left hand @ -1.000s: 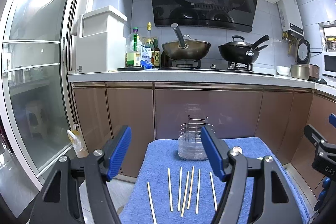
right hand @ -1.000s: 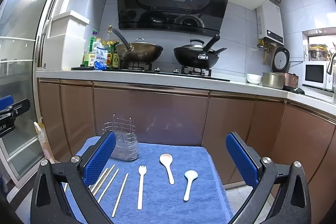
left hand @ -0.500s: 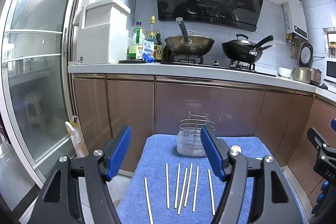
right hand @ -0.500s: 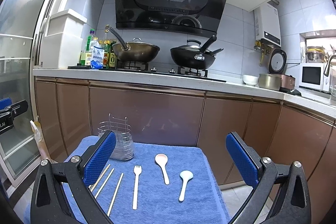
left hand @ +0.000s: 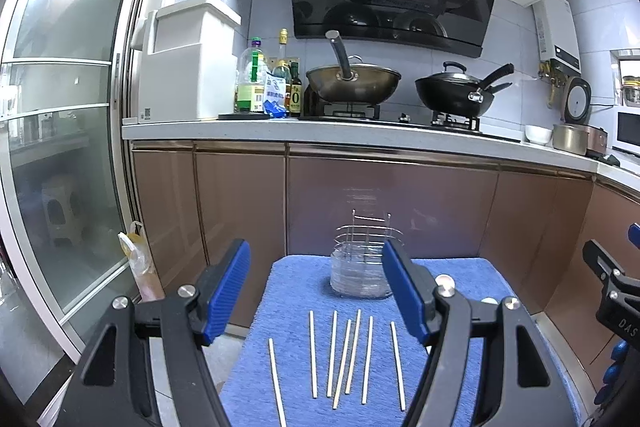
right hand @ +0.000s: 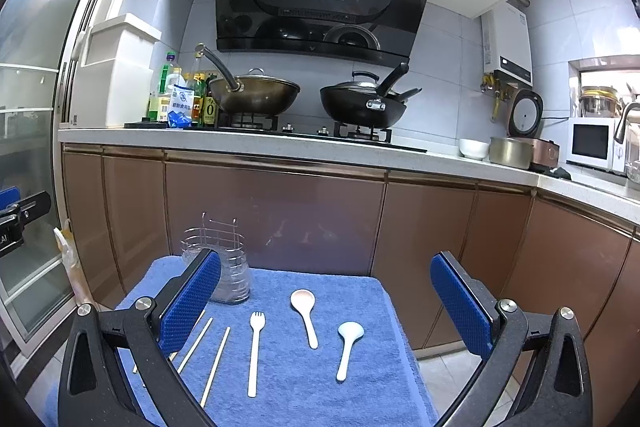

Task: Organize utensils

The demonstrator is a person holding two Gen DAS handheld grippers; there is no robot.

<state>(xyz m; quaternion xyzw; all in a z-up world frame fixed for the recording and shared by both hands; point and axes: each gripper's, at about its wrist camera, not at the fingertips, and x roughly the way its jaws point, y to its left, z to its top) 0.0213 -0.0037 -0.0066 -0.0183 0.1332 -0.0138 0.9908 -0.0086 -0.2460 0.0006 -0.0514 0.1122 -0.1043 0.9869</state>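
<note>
Both the left claw (left hand: 316, 291) and right claw (right hand: 326, 301) gape wide, empty; chopsticks (left hand: 348, 357), fork (right hand: 254, 351) and spoons (right hand: 306, 315) lie before the wire holder (left hand: 362, 263).

Seven pale wooden chopsticks (left hand: 344, 359) lie flat, roughly parallel, on the blue towel (right hand: 328, 379), left half. Wire utensil holder (left hand: 362, 263) stands upright near the towel's far edge, empty. White fork (right hand: 254, 351) lies mid-towel, tines toward the far edge. Two white spoons: one (right hand: 305, 313) right of fork, another (right hand: 347, 345) nearer the right edge, bowls up.
</note>
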